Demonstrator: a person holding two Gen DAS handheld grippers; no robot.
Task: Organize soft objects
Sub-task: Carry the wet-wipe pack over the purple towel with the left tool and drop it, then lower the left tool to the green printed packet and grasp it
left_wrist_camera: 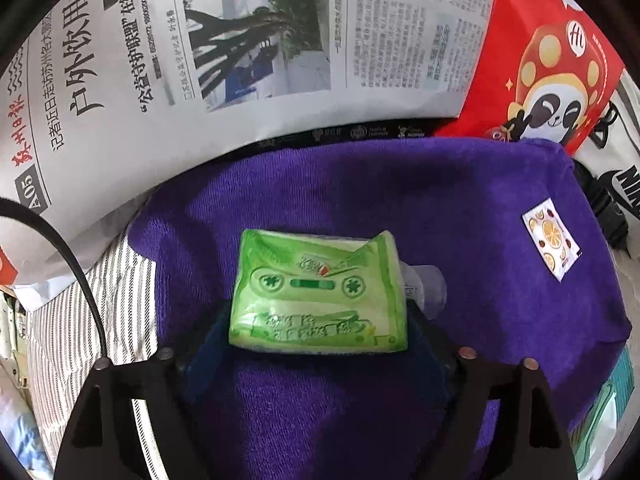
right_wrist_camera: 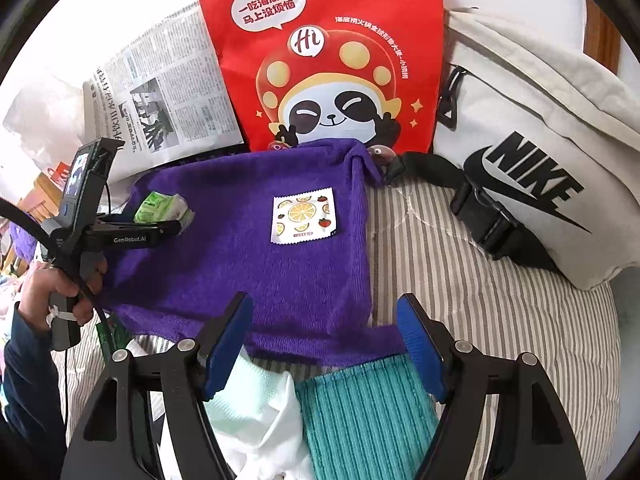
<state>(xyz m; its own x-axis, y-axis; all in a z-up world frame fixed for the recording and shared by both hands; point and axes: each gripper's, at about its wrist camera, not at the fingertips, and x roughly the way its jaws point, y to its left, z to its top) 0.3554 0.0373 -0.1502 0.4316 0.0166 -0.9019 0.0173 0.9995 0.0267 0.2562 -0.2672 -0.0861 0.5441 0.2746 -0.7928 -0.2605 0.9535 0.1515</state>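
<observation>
My left gripper [left_wrist_camera: 319,320] is shut on a green tissue pack [left_wrist_camera: 318,294] and holds it just above a purple towel [left_wrist_camera: 400,208]. The right wrist view shows the same pack [right_wrist_camera: 162,208] in that gripper [right_wrist_camera: 176,222] over the towel's left edge [right_wrist_camera: 224,264]. A small fruit-print sachet [left_wrist_camera: 551,243] lies on the towel, also seen in the right wrist view [right_wrist_camera: 302,216]. My right gripper [right_wrist_camera: 324,332] is open and empty above the towel's near edge, over a teal ribbed cloth [right_wrist_camera: 360,412] and a pale mint-and-white cloth [right_wrist_camera: 256,408].
A newspaper [left_wrist_camera: 200,60] and a red panda-print bag [right_wrist_camera: 324,52] lie beyond the towel. A white Nike waist bag [right_wrist_camera: 532,152] with a black buckle sits at the right. All rest on a striped bedsheet [right_wrist_camera: 460,280].
</observation>
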